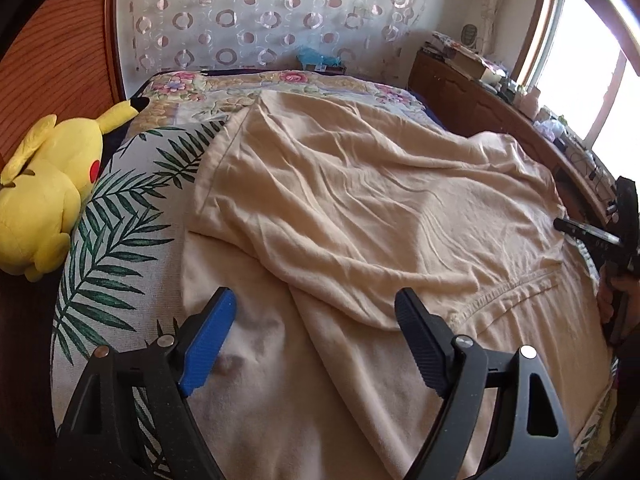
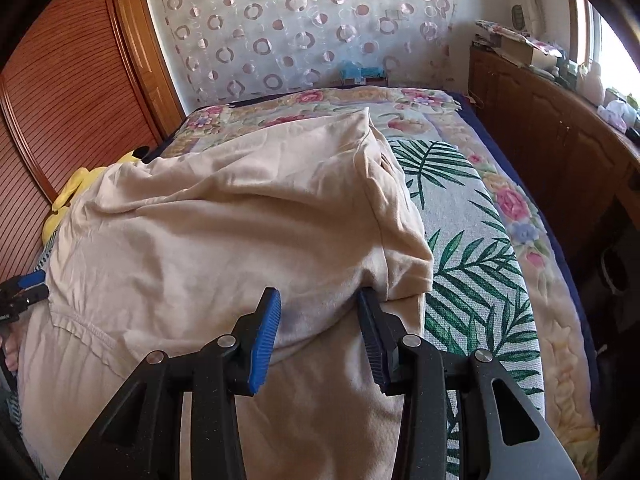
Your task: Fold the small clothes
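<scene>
Two tongs [image 1: 316, 312] [image 2: 318, 320] over rumpled cream garment [image 1: 360, 200].

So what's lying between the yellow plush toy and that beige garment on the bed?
Only bare palm-leaf bedcover separates the Pikachu plush from the beige garment; the left wrist view shows it.

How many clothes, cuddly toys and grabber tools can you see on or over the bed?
Cream cotton garment: 1
Yellow plush toy with red cheek: 1
Black two-finger grippers with blue pads, left gripper and right gripper: 2
Total: 4
</scene>
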